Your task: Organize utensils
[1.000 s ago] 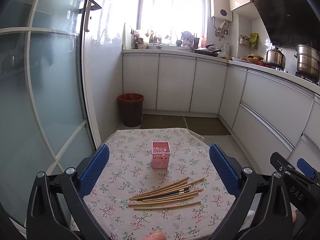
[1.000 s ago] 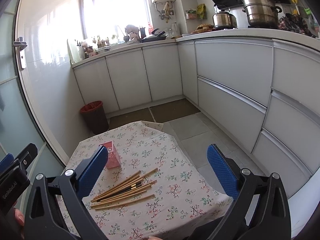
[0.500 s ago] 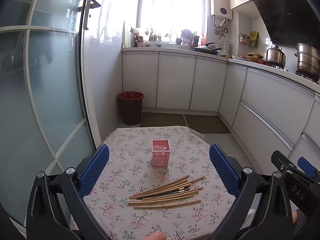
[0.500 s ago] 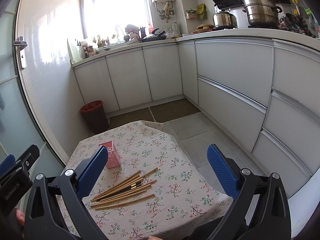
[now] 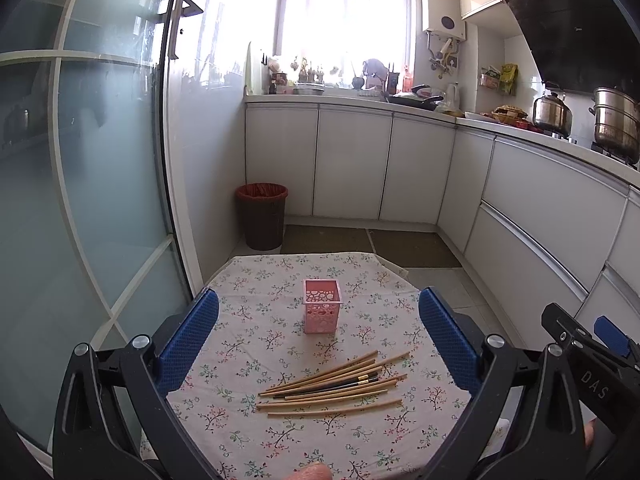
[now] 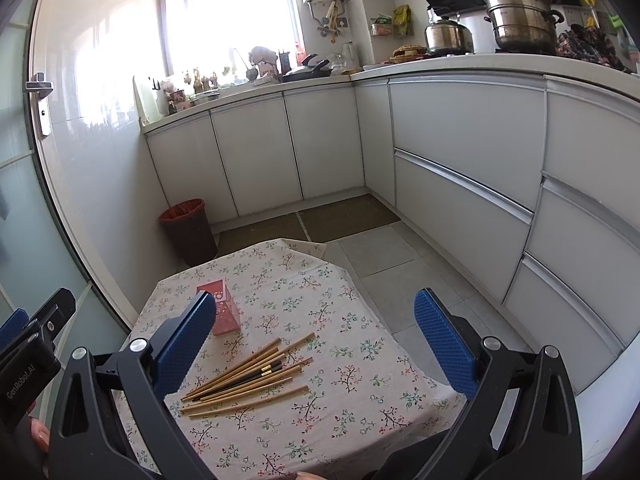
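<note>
While nothing is yet grasped, the entry reads as follows, with the holder [image 5: 321, 311] as landmark.

Holder: pink, perforated, square, upright on the floral cloth of the counter [image 5: 248, 288]; it looks empty, though its depth is not fully visible.

Chopsticks [image 5: 334, 383]: loose bundle lying flat on the near side of the holder, near it but apart; mostly pale wood, with at least 1 dark piece among them, overlapping and fanned toward the right.

Left gripper [image 5: 318, 342]: fingers wide apart, holding nothing, raised above the counter's near edge with holder and chopsticks framed between the blue pads.

Right gripper [image 6: 314, 340]: fingers likewise wide apart and empty, set to the right of the left gripper, the chopsticks lying between its pads in its own view.

Bin [image 5: 261, 216]: on the floor beyond the holder, not involved.

Step in hand, by judgement: the approach before the 1st pick. Next move calls for lowering 1 gripper onto the bundle, closing across the thin sticks near their middle, then tipping them upright to drop into the holder.
</note>
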Motion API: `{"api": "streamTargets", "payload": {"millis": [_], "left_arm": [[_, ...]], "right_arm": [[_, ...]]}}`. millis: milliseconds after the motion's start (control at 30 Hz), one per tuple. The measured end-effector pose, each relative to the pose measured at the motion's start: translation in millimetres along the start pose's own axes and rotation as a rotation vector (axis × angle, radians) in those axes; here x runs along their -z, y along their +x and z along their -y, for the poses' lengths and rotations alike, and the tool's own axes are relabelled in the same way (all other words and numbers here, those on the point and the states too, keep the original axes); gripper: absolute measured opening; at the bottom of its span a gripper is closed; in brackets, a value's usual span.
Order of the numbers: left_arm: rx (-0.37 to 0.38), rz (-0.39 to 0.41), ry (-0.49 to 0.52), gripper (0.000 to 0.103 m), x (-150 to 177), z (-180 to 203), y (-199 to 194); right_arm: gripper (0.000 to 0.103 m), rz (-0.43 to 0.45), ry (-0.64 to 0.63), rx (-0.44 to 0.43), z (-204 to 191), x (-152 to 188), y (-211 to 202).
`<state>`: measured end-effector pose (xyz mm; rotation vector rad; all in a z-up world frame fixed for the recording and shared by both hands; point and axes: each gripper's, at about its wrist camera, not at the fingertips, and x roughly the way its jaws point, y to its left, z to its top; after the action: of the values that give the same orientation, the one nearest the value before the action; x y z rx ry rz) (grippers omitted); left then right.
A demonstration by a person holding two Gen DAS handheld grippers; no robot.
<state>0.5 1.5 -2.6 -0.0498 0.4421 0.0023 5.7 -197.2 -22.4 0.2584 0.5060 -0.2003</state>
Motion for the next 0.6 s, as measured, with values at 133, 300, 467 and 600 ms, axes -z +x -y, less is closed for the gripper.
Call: {"api": "streamTargets", "payload": {"millis": [133, 300, 467, 600], "left_arm": [[-0.001, 0.000, 0.000, 0.096, 0.0, 0.0, 0.1], [-0.001, -0.005, 0.000, 0.096, 1.5, 0.7, 0.2], [-0.002, -0.008, 0.001, 0.096, 1.7, 1.3, 1.2], [-0.001, -0.012, 0.001, 0.096, 2.5, 1.4, 2.5]], "right_arm": [[0.097, 0.001, -0.001, 0.000, 0.3, -0.4, 0.0], [0.097, 0.001, -0.001, 0.001, -0.3, 0.2, 0.0], [0.097, -0.005, -0.001, 0.000, 0.7, -0.2, 1.2], [0.097, -0.005, 0.000, -0.001, 1.2, -0.2, 1.5]]}}
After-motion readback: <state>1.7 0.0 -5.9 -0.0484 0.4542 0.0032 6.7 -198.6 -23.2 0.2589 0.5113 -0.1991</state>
